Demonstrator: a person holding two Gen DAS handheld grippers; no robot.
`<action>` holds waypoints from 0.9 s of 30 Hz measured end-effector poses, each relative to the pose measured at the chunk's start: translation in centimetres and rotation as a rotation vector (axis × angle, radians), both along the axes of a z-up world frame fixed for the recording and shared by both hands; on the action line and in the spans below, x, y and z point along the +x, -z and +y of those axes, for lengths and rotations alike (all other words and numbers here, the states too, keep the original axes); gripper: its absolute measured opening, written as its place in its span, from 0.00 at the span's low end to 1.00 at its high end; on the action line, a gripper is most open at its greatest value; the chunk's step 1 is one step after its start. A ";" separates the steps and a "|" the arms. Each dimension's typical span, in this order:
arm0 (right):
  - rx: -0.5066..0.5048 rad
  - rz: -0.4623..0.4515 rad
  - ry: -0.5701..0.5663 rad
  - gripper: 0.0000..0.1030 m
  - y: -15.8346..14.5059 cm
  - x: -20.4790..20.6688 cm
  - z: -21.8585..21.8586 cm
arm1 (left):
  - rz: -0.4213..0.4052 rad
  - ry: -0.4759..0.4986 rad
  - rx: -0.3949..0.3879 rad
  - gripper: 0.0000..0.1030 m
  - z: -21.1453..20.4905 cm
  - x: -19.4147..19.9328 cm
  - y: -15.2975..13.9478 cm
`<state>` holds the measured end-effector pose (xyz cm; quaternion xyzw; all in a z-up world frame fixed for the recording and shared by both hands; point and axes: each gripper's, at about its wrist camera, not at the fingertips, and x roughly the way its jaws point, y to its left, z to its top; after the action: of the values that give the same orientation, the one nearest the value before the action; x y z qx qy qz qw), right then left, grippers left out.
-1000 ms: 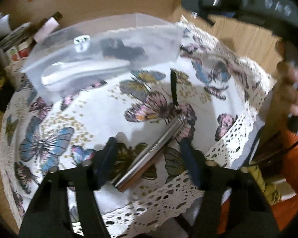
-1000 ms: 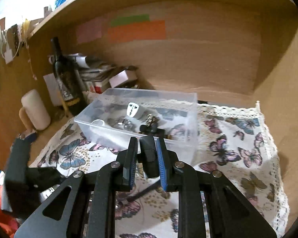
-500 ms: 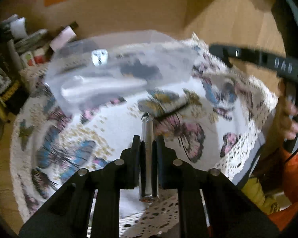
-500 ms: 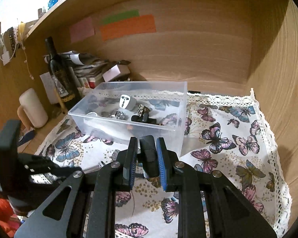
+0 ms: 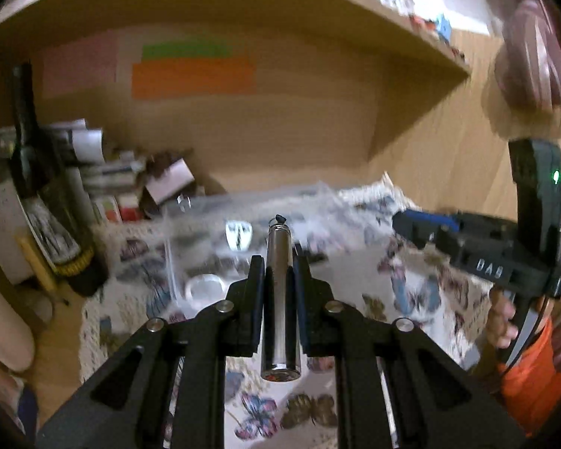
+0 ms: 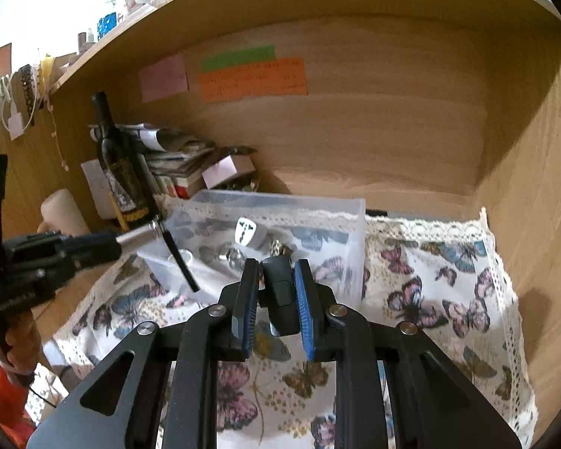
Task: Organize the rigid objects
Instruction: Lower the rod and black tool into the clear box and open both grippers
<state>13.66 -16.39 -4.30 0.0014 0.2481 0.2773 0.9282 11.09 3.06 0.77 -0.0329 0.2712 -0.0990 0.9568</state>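
My left gripper (image 5: 278,262) is shut on a silver metal flashlight (image 5: 279,292) and holds it in the air, its front end toward the clear plastic box (image 5: 213,232). In the right wrist view the flashlight (image 6: 136,236) shows with its black strap (image 6: 179,262) hanging over the box's left corner. My right gripper (image 6: 276,273) is shut on a small black block (image 6: 279,299), just in front of the clear box (image 6: 318,217). The box holds a white plug adapter (image 6: 246,232) and several small metal items.
A butterfly-print cloth (image 6: 430,299) with a lace edge covers the desk. A dark wine bottle (image 6: 119,172), a stack of papers and small boxes (image 6: 190,164) and a cream cylinder (image 6: 61,211) stand at the back left. Wooden walls close the back and right.
My left gripper closed on the flashlight, lifted it off the cloth and swung it up toward the box. My right gripper stayed shut on the black block and shifted slightly.
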 end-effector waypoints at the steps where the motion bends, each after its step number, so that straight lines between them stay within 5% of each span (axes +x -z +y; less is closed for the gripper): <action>1: -0.001 -0.003 0.001 0.17 -0.2 0.3 0.2 | -0.008 -0.005 -0.002 0.14 0.2 0.3 -0.5; 8: -0.015 0.016 0.010 0.17 0.0 3.3 1.3 | 0.001 -0.035 0.006 0.14 0.4 4.1 -0.7; 18: -0.122 0.125 0.017 0.17 4.0 7.7 3.5 | 0.173 -0.011 0.007 0.14 -0.4 10.8 4.9; 27: -0.178 0.140 0.004 0.18 5.5 8.9 4.9 | 0.239 0.001 0.037 0.14 -1.2 12.7 7.7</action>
<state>22.59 -11.49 -9.79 -0.0611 0.3359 0.2518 0.9056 23.74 1.88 -6.97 -0.0268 0.3851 -0.0898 0.9181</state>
